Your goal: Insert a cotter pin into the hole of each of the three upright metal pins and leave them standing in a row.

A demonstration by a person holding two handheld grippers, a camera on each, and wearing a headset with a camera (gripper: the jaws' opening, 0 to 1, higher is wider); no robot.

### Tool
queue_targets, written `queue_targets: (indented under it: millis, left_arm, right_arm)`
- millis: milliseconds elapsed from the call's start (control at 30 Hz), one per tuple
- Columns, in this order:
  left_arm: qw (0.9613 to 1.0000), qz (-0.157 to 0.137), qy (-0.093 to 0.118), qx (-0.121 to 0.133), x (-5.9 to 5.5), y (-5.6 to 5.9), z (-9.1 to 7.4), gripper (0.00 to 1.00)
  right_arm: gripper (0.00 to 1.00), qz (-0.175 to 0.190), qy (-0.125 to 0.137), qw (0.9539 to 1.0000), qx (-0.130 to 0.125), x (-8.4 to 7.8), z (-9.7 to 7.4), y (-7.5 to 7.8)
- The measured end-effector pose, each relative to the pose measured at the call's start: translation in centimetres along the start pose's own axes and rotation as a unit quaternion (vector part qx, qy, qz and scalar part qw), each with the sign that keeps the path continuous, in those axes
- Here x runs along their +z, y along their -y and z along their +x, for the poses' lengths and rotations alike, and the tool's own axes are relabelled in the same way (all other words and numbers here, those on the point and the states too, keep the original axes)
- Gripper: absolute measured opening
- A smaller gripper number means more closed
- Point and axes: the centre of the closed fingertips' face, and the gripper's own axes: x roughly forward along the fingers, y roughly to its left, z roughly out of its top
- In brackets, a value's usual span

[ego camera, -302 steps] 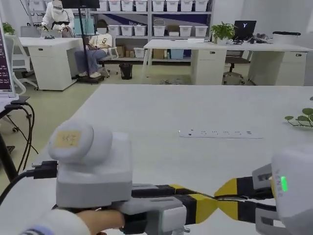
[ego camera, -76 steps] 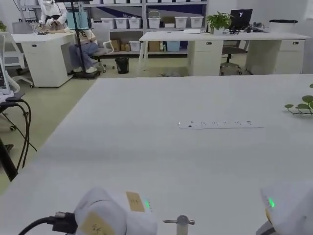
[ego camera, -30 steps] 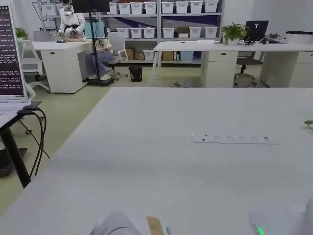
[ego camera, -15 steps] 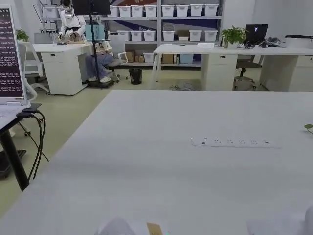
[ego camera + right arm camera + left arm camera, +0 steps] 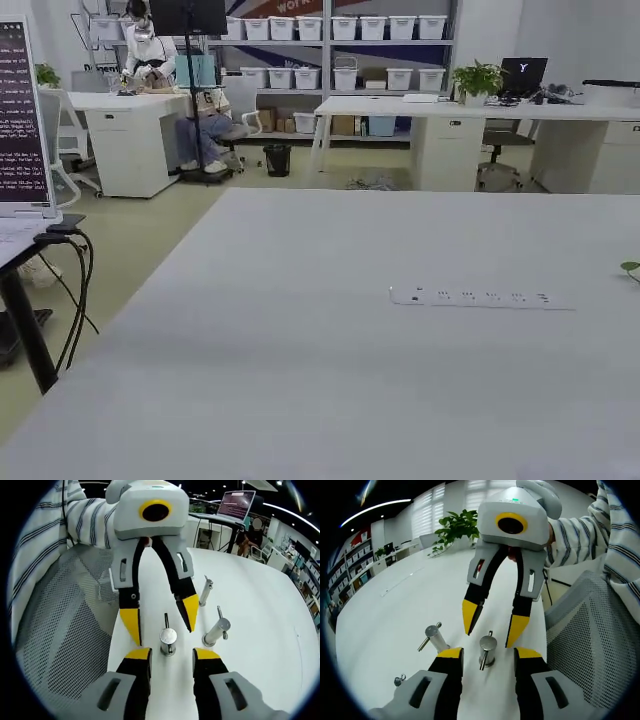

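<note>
**BOTH TONGS OPEN AROUND THE CENTRE PIN**

**Head view.** The counter spans the lower frame. A white power strip lies on it, right of centre. A monitor stands at the left edge. Shelves with bins and a potted plant line the upper frame.

**Left gripper view.** The left tongs rise from the bottom edge with jaws set wide, holding nothing. The centre metal pin stands on the counter between the two yellow tips, clear of both. A cotter pin passes through its hole. The right tongs enter from the top, jaws equally wide and empty, with their tips just above the same pin in the frame. A second metal pin, also carrying a cotter pin, stands left of centre. A small metal part shows at lower left, too small to identify. A striped sleeve occupies the upper right and a mesh chair the right side.

**Right gripper view.** The right tongs rise from the bottom and the left tongs descend from the top, both spread wide and gripping nothing. The centre metal pin stands between all four tips, with its cotter pin in place. The second metal pin stands just right of it, also pinned. The third metal pin stands near, above the second in the frame, with a thin rod projecting from its top.
</note>
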Motion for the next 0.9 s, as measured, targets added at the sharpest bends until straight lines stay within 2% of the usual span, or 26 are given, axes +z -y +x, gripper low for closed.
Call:
queue_targets:
  millis: [100,200,267,333,400,500,733,900]
  left_arm:
    - [0.9998,-0.012,-0.013,-0.008,-0.7,0.5,-0.6,0.54]
    - [0.9998,-0.02,-0.007,-0.006,-0.8,0.9,-1.4,0.62]
    - [0.999,-0.042,0.012,-0.002,-0.5,1.2,-1.9,0.66]
    - [0.9981,-0.055,0.03,0.002,-0.3,1.4,-2.4,0.73]
    - [0.9957,-0.075,0.049,0.025,0.0,1.2,-2.9,0.79]
    - [0.993,-0.087,0.06,0.052,0.0,0.8,-3.5,0.99]
    - [0.9889,-0.115,0.054,0.077,-1.3,1.5,-5.0,0.99]
    - [0.9871,-0.127,0.051,0.083,-1.8,1.6,-5.3,0.99]
  right_arm:
    - [0.27,0.031,0.016,0.9994,-0.003,0.1,0.0,-0.2]
    - [0.31,0.059,0.037,0.9975,-0.013,0.3,0.0,-0.2]
    - [0.33,0.077,0.057,0.9952,-0.017,0.6,0.2,-0.3]
    - [0.33,0.076,0.075,0.9939,-0.025,0.9,0.3,-0.4]
    - [0.33,0.086,0.083,0.9925,-0.022,0.9,0.5,-0.7]
    - [0.34,0.095,0.087,0.9914,-0.024,0.8,0.9,-0.9]
    - [0.37,0.117,0.105,0.9873,-0.02,0.9,1.6,-0.9]
    - [0.36,0.12,0.115,0.986,-0.009,1.3,2.5,-1.0]
